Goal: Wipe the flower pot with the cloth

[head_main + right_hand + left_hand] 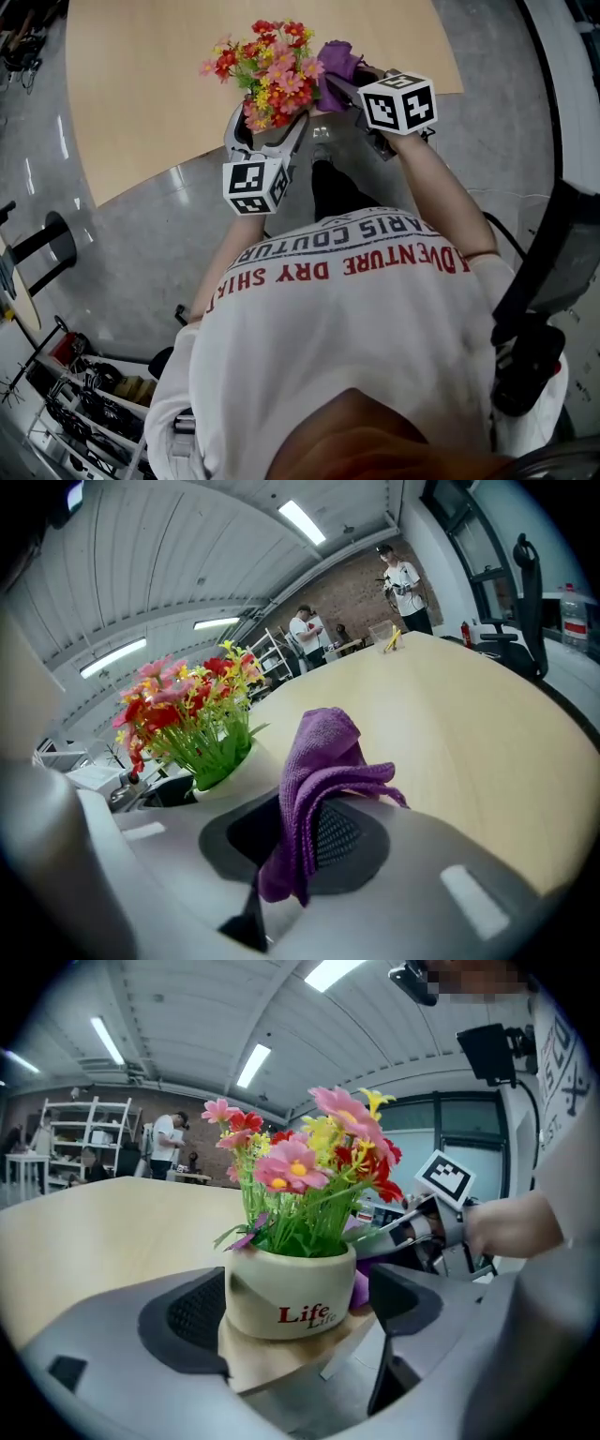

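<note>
2 tools in play. Left tool (269, 131) was released, its jaws apart round the pot (291, 1290), which sat at the bench (103, 1232) edge. Right tool (300, 829) clenched the cloth (323, 752). Pot judged stiff, glazed, slippery and breakable; best gripped low on its wall.

A big open lab or workshop hall is what's on show here. Far ahead of the left gripper (292, 1305), open white shelving (89, 1133) is set against a brick wall (23, 1119), and a person (169, 1143) is seen standing by it. Strip lights (253, 1065) are hung from a ribbed grey ceiling (178, 1016). Beyond the right gripper (300, 841), more people (403, 583) are gathered past a broad wooden table (469, 724), with an office chair (506, 641) parked off to its right. Behind both, racks of cables (84, 394) are kept on a glossy grey floor (141, 253).
</note>
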Demonstrator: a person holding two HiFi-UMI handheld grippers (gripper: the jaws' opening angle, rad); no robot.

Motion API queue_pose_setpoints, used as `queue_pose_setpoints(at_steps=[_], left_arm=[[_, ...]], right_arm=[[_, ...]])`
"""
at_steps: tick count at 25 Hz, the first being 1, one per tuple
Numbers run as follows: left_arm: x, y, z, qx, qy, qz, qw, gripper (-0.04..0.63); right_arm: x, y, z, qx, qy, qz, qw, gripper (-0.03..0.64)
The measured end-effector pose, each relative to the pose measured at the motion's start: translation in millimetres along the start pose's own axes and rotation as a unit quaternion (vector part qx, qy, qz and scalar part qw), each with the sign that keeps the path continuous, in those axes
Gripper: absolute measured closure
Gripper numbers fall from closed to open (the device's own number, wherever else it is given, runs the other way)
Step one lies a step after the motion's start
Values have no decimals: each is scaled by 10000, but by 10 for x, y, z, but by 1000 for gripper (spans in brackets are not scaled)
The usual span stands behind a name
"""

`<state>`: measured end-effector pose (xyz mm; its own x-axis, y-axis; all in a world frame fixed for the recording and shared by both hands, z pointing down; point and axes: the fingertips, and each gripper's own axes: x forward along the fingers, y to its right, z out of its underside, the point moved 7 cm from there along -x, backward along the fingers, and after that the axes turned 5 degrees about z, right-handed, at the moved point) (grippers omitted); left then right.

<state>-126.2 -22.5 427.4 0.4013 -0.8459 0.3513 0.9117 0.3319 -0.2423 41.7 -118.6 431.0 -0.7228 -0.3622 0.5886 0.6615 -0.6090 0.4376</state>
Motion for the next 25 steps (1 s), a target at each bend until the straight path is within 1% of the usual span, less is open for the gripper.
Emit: queue_pose_setpoints(at_steps=[3,5,7,10,12,15,17,19,22,25], left_arm=[[71,50,31,138,-101,-575,9982,133],[110,66,17,275,-157,-850,9959,133],[139,66,-21,350,-64,-926,9951,133],[145,37,-37,356,-10,-877,9955,133],[143,23,-12,411,-39,-756,9963,133],[154,-21,37,546,-47,-465,9974,133],[138,-58,-13,595,-63,-292,9978,133],[158,-74,-48,674,-100,-39,9977,133],[252,-62,-96,839,-213,363,9956,133],[287,-119,-153,1021,-326,807,9910,133]], right_arm=[[-75,1,17,43,163,51,9998,574],[-128,7,32,78,271,75,9996,574],[-159,8,54,117,339,68,9993,574],[-188,13,112,163,387,54,9991,574],[-222,29,152,216,419,37,9989,574],[-252,40,170,255,443,-19,9987,574],[-242,8,153,283,467,-73,9985,574],[-239,3,115,318,513,-145,9981,574],[-255,59,38,274,568,-298,9976,574],[-235,45,-51,190,583,-453,9971,574]])
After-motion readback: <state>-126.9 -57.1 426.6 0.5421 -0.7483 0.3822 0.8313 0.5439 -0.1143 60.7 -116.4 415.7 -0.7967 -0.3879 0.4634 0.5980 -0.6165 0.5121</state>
